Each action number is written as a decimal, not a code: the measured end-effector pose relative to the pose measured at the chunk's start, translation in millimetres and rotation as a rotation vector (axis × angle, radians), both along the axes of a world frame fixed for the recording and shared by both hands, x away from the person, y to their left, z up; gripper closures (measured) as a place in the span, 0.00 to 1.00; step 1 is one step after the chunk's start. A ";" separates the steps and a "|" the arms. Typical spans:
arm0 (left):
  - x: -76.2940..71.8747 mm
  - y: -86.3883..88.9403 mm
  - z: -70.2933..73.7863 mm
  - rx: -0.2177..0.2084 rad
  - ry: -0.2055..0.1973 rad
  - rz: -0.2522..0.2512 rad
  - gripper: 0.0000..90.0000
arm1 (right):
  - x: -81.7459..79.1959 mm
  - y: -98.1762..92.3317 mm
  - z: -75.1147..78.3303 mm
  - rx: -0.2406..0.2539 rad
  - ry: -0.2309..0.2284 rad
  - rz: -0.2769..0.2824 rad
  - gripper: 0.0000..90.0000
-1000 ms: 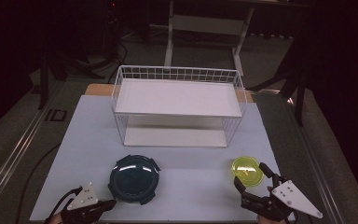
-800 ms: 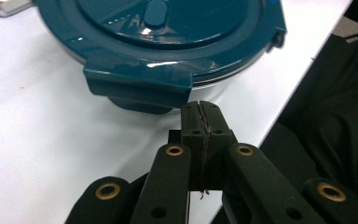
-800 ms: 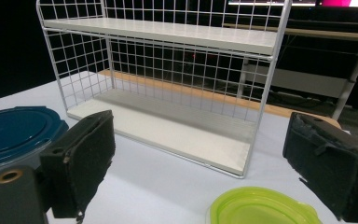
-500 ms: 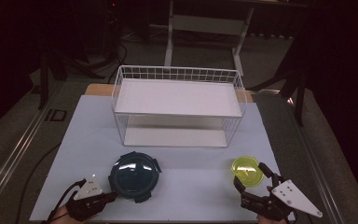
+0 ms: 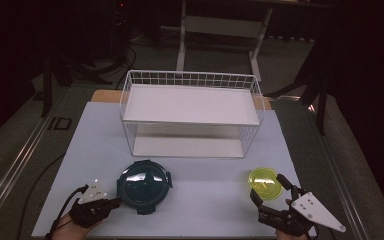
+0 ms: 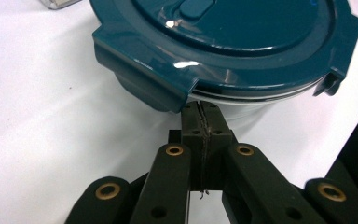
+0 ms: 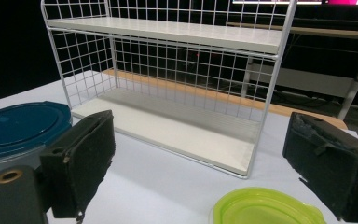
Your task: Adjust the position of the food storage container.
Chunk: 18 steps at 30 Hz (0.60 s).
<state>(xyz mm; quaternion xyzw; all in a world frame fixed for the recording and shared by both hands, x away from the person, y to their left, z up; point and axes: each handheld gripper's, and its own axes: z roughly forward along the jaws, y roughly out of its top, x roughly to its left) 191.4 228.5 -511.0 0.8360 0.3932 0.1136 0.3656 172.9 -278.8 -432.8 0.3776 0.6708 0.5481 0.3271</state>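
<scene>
A round container with a dark teal clip-on lid [image 5: 144,183] sits on the white table mat at the front left. My left gripper [image 5: 114,203] lies just left of it. In the left gripper view its jaws [image 6: 200,112] are shut, pad against pad with nothing between, tips right under the rim of the teal lid [image 6: 223,42]. A small yellow-green lidded dish [image 5: 264,183] rests at the front right. My right gripper [image 5: 268,189] stands open just behind it, the dish [image 7: 265,207] low between the wide-apart pads [image 7: 81,158].
A white wire rack with two shelves [image 5: 190,112] stands at the middle back of the mat [image 5: 205,180]; it rises ahead in the right gripper view [image 7: 168,93]. The teal container [image 7: 21,128] shows at that view's left. Dark floor and table legs surround the table.
My left gripper has slid toward the teal container and its tips now sit at the lid's rim. The right gripper has stayed put.
</scene>
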 end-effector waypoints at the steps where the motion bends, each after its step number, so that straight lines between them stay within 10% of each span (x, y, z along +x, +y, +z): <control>1: -0.6 1.4 0.2 -0.003 -0.002 0.002 0.99 | 0.0 -0.2 0.0 0.000 0.001 -0.001 0.10; 18: 14.7 22.6 12.9 -0.005 -0.051 0.064 0.99 | 0.0 -0.6 0.3 0.003 0.002 0.002 0.10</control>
